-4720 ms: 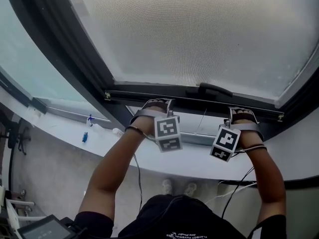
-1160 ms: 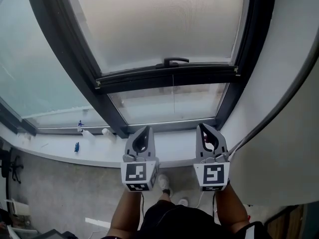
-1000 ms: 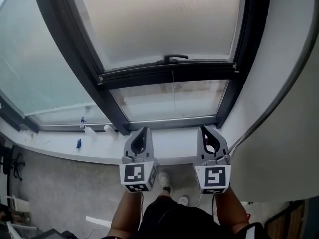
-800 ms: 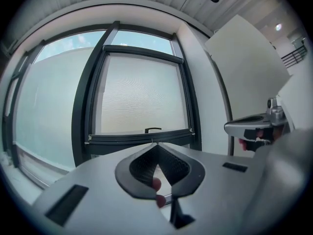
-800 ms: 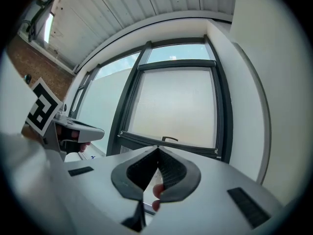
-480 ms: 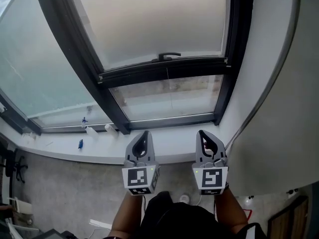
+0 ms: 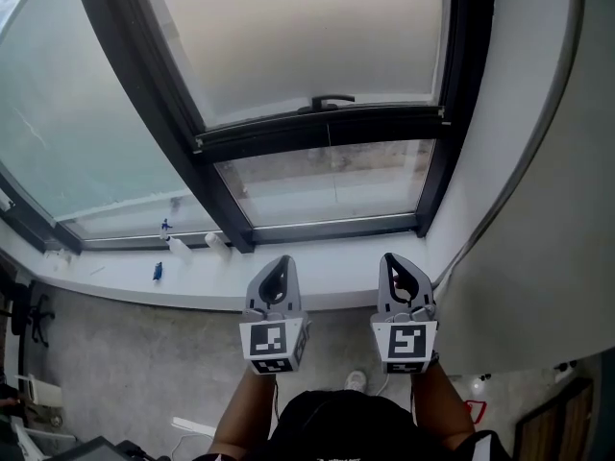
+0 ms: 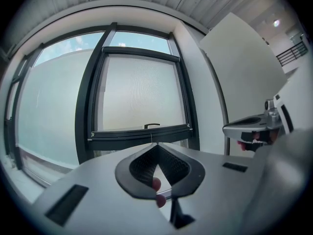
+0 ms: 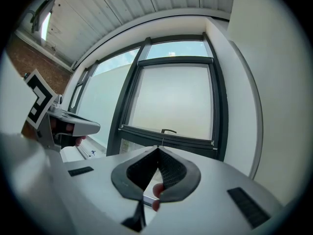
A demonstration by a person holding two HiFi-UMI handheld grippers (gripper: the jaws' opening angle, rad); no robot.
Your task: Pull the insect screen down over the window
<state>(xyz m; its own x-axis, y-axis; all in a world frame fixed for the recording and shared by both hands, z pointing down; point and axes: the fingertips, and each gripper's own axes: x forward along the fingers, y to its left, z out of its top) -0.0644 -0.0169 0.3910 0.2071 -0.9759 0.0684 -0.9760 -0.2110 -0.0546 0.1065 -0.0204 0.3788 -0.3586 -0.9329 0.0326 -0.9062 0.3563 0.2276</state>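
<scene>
Insect screen (image 7: 307,36): pale grey fine mesh, flat over most of the window (image 7: 459,104) opening, dark frame either side. Its dark bottom bar (image 7: 322,133) sits approx level, part-way down, w/ small black handle (image 7: 332,101) at centre top. Below bar, a strip of bare glass (image 7: 288,190) is uncovered; thin cord (image 7: 331,176) hangs from bar.

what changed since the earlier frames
Both the left gripper and right gripper have left the insect screen's dark bottom bar and drawn back away from it, jaws shut and empty. The bar stays partway down, with a strip of bare glass below it.
</scene>
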